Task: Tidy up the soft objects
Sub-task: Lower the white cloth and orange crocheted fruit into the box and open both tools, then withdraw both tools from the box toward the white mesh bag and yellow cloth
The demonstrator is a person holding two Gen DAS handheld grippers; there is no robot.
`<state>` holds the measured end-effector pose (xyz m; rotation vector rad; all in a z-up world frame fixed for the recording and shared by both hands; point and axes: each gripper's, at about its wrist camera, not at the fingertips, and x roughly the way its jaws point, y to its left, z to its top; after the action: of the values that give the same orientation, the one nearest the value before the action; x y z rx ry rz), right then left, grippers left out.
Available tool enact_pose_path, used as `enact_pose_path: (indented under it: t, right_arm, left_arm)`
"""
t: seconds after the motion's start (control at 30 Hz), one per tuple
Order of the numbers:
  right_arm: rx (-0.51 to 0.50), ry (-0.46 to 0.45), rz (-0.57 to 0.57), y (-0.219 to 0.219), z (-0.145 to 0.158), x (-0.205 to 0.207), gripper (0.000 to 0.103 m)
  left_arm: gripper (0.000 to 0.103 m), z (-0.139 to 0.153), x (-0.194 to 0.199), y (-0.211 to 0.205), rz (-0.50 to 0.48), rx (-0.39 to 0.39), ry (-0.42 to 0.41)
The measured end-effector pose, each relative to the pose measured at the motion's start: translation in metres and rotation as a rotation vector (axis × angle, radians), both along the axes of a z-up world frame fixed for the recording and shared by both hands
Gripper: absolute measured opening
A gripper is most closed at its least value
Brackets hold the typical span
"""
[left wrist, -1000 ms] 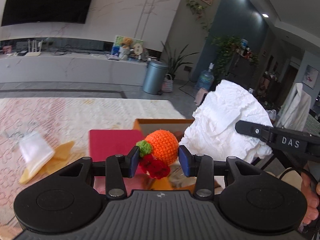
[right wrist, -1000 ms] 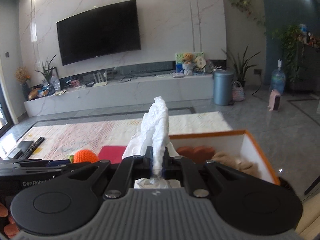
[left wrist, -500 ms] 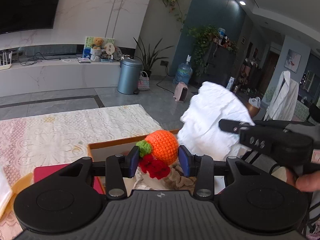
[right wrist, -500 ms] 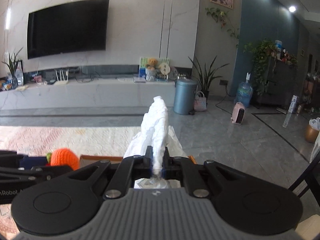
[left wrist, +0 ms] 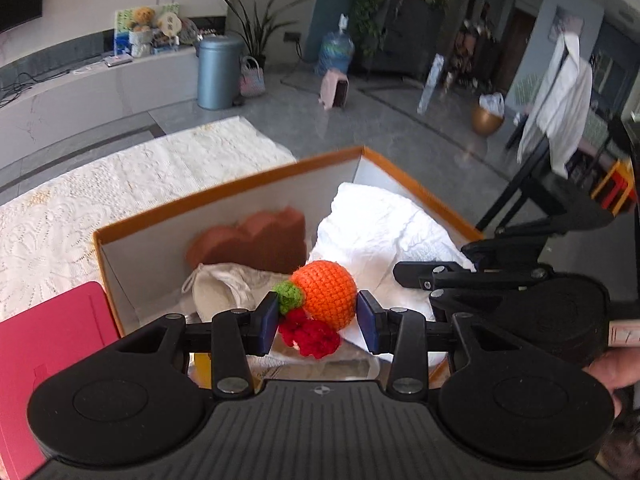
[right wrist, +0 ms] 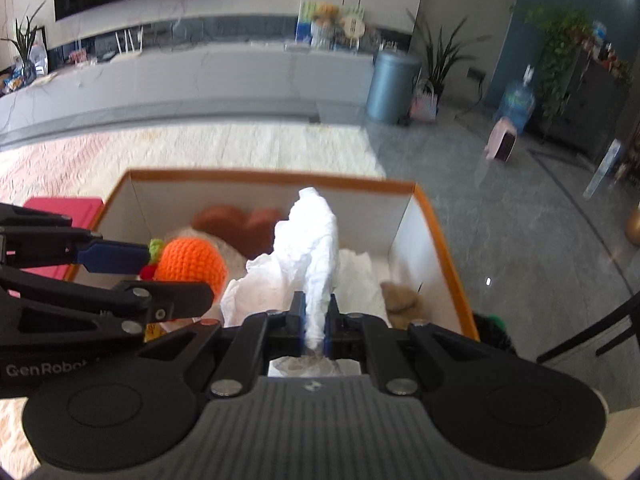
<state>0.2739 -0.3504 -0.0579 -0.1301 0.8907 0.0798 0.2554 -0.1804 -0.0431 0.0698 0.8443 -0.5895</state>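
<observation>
Grippers relocated from table surface to above box (left wrist: 240, 188), each loaded.
Left gripper (left wrist: 318, 322) clamps crochet orange (left wrist: 326, 292) at 6 o'clock over box interior; right gripper (right wrist: 314, 322) is clenched on white cloth (right wrist: 312, 236), now hanging inside at 3 o'clock. Release is judged the next step.

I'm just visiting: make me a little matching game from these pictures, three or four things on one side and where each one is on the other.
Things:
1. crochet orange
2. white cloth
3. brown cushion
4. pink board

Places:
a. against the box's far wall
b. clamped in the right gripper
c. outside the box, at its left
d. between the left gripper's pads

Pairs: 1-d, 2-b, 3-a, 4-c
</observation>
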Motion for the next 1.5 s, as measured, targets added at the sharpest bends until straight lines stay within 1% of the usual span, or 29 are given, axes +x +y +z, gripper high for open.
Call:
enact_pose_path:
  t: [0.13, 0.3, 0.4, 0.53, 0.63, 0.7, 0.77, 0.83, 0.93, 0.97, 1.0, 1.03, 1.07, 1.17, 1.2, 1.3, 1.37, 1.43, 1.5]
  right_arm:
    - [0.046, 0.095, -0.011, -0.008, -0.015, 0.01, 0.006]
    - [0.068, 0.171, 0.0, -0.007, -0.029, 0.018, 0.006]
    - [0.092, 0.215, -0.003, -0.008, -0.037, 0.022, 0.006]
    - [0.108, 0.266, -0.016, -0.008, -0.051, 0.024, 0.006]
    - [0.105, 0.273, -0.011, -0.006, -0.054, 0.024, 0.006]
    - [0.092, 0.269, -0.006, -0.004, -0.053, 0.025, 0.007]
    - [0.088, 0.269, -0.003, -0.002, -0.052, 0.025, 0.01]
    - [0.087, 0.268, -0.008, -0.001, -0.049, 0.025, 0.011]
    - [0.086, 0.259, -0.009, -0.001, -0.04, 0.024, 0.024]
    - [0.085, 0.256, -0.012, 0.0, -0.039, 0.021, 0.029]
    - [0.084, 0.253, -0.015, -0.001, -0.036, 0.02, 0.031]
    - [0.085, 0.249, -0.016, -0.004, -0.034, 0.019, 0.035]
    - [0.086, 0.244, -0.019, -0.005, -0.031, 0.017, 0.037]
    - [0.087, 0.231, -0.025, -0.01, -0.022, 0.011, 0.04]
    - [0.089, 0.229, -0.026, -0.011, -0.018, 0.008, 0.041]
    - [0.096, 0.21, -0.024, -0.018, -0.005, -0.001, 0.05]
    - [0.092, 0.191, -0.019, -0.018, 0.003, -0.005, 0.062]
    - [0.079, 0.162, -0.022, -0.017, 0.012, -0.013, 0.069]
    - [0.075, 0.125, -0.028, -0.015, 0.02, -0.022, 0.07]
  left_arm:
    - [0.047, -0.011, 0.0, -0.013, -0.066, 0.126, 0.013]
    - [0.047, -0.017, -0.002, -0.019, -0.108, 0.191, 0.018]
    - [0.048, -0.019, 0.001, -0.02, -0.132, 0.213, 0.039]
    - [0.049, -0.022, 0.003, -0.019, -0.142, 0.209, 0.057]
    - [0.049, -0.024, -0.003, -0.019, -0.16, 0.23, 0.052]
    - [0.049, -0.023, -0.003, -0.018, -0.156, 0.229, 0.071]
    - [0.049, -0.023, -0.004, -0.018, -0.16, 0.245, 0.083]
    - [0.052, -0.021, -0.004, -0.017, -0.155, 0.253, 0.089]
    - [0.057, -0.018, -0.008, -0.015, -0.14, 0.252, 0.065]
    - [0.063, -0.018, -0.01, -0.013, -0.134, 0.252, 0.062]
    - [0.069, -0.016, -0.011, -0.013, -0.13, 0.25, 0.059]
    - [0.072, -0.015, -0.012, -0.012, -0.128, 0.242, 0.055]
    - [0.075, -0.013, -0.014, -0.011, -0.126, 0.233, 0.051]
    - [0.082, -0.005, -0.016, -0.008, -0.125, 0.208, 0.042]
    - [0.083, -0.003, -0.018, -0.008, -0.125, 0.204, 0.037]
    - [0.084, 0.005, -0.024, -0.006, -0.127, 0.193, 0.016]
    - [0.085, 0.01, -0.03, -0.002, -0.115, 0.175, 0.003]
    - [0.085, 0.013, -0.035, 0.007, -0.087, 0.139, -0.014]
    - [0.085, 0.016, -0.041, 0.016, -0.048, 0.102, -0.038]
